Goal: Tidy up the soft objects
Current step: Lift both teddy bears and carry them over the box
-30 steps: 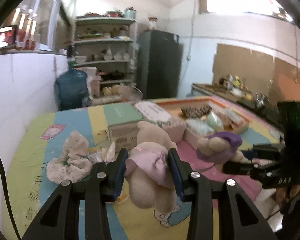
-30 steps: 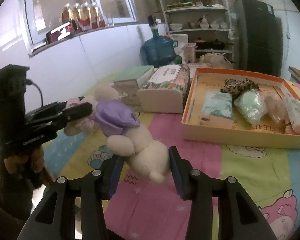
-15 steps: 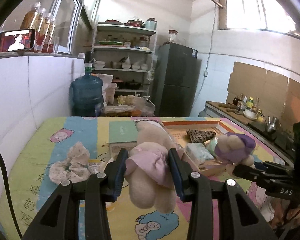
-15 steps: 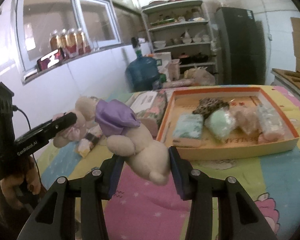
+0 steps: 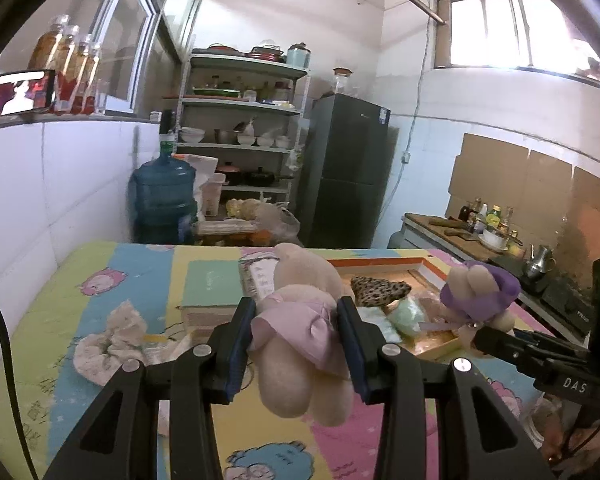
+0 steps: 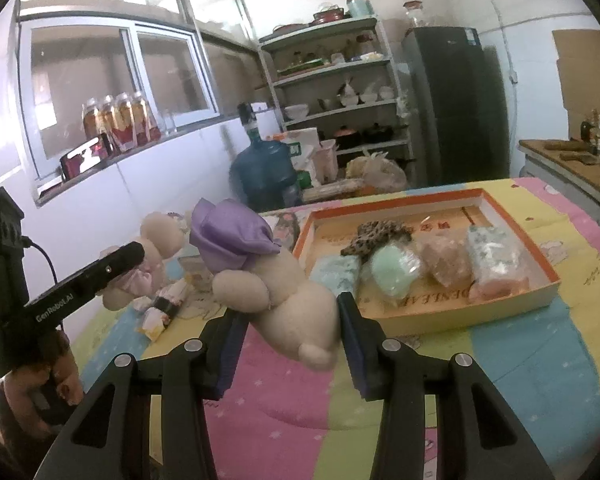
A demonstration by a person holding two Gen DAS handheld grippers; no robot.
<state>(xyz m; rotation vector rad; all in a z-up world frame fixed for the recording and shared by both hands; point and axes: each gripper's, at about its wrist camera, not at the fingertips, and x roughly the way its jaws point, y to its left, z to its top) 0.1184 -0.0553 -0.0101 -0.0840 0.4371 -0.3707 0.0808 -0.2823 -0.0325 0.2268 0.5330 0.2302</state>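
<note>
Hanging above the desk [image 6: 512,364], two plush bears are in the air: the pink-dressed bear [image 5: 300,336] is pinched at its waist by the left hand-held gripper [image 5: 298,344], and the purple-dressed bear [image 6: 276,280] is squeezed between the pads of the right hand-held gripper [image 6: 288,344]. The step seems to be carrying. Next, each must probably be lowered into the orange-rimmed tray [image 6: 500,304] near the desk's far right corner, where about six soft packets lie.

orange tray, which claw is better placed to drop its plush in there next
Right, probably. The right claw holds the purple-dressed plush with the orange tray just ahead and slightly to its right. The left claw, gripping the pink-dressed plush, sits farther over by the green box.
</note>
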